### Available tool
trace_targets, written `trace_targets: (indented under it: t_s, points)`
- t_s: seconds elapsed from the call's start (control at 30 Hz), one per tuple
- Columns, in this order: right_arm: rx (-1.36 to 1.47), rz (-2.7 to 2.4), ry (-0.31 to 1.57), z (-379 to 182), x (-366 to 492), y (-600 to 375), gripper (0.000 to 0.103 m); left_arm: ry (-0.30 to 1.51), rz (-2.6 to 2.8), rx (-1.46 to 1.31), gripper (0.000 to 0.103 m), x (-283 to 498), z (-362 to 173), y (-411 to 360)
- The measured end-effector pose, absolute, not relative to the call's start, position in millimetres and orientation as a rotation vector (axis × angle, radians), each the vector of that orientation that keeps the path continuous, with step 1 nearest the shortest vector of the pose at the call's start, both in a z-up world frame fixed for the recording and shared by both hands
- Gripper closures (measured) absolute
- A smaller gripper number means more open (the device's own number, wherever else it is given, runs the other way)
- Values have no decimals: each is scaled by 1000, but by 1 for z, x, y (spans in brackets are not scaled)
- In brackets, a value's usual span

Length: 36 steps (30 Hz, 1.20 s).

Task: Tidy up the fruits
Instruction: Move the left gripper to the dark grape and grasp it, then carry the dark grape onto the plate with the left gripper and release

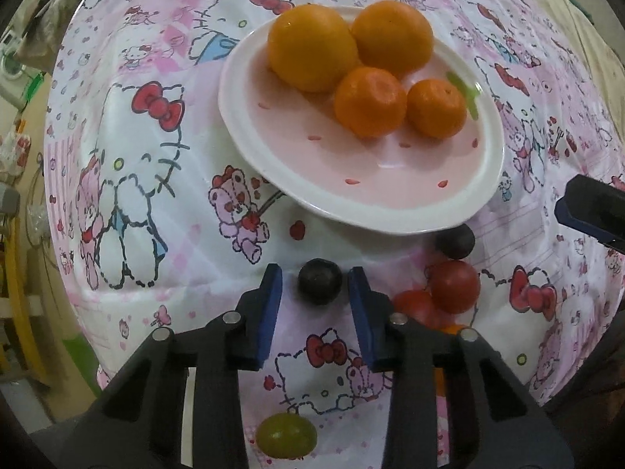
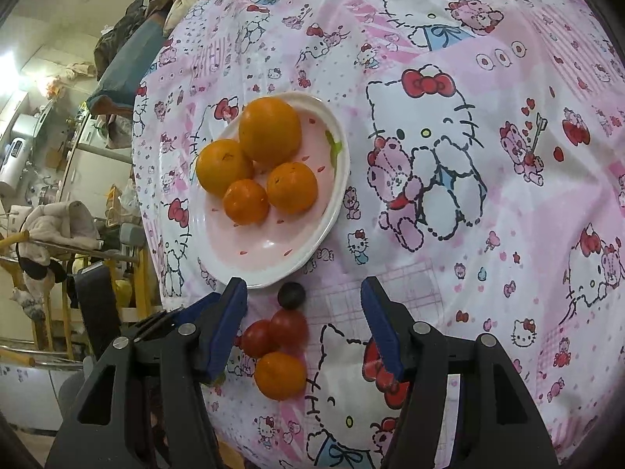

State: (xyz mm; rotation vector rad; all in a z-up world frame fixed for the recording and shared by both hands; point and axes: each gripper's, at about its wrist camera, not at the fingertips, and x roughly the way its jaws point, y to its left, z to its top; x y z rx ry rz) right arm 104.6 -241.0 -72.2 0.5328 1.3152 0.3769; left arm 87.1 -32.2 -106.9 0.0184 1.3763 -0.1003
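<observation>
A pink plate [image 1: 273,164] [image 2: 234,258] with a white rim holds several oranges [image 1: 312,47] [image 2: 269,133]. On the cloth just below it, a dark grape [image 1: 320,281] lies between the blue pads of my left gripper [image 1: 315,273], with a thin gap showing on each side. A second dark grape [image 1: 455,240] [image 2: 291,295], two red tomatoes [image 1: 455,285] [image 2: 289,328] and a small orange [image 2: 279,375] lie to the right, under my right gripper [image 2: 304,284], which is open and holds nothing. A green grape [image 1: 285,435] sits near the left gripper's base.
A pink and white cartoon-cat cloth [image 2: 468,234] covers the round table. The table's edge curves down the left side in both views, with household clutter [image 2: 50,234] beyond it. One finger of the right gripper [image 1: 590,211] shows at the right edge of the left wrist view.
</observation>
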Motion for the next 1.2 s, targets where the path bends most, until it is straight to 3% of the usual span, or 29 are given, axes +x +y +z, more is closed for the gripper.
trace_targets:
  t_s: [0.03,0.43,0.67,0.9,0.97,1.2]
  points:
    - [532,380,1316,-72,104,-240,39,1375,-101,21,84,87,-107,-32]
    - [475,420,1362,-83,106,-222,39,1360,-101,-71,84,85,-88,-20]
    - [343,476,1422,-104,105,-187,56,1314,-83,-149,84,86,-70,-5]
    - [236,458,1414,-116,111,-169,65,1298,-84,-176,84,84,-62,-2]
    - [259,468,1419,-118,114,-170,80,1277,-71,-178,84,84,-59,1]
    - [297,494,1404,-113,112,-179,80,1272,-53,-205,84,87,-59,8]
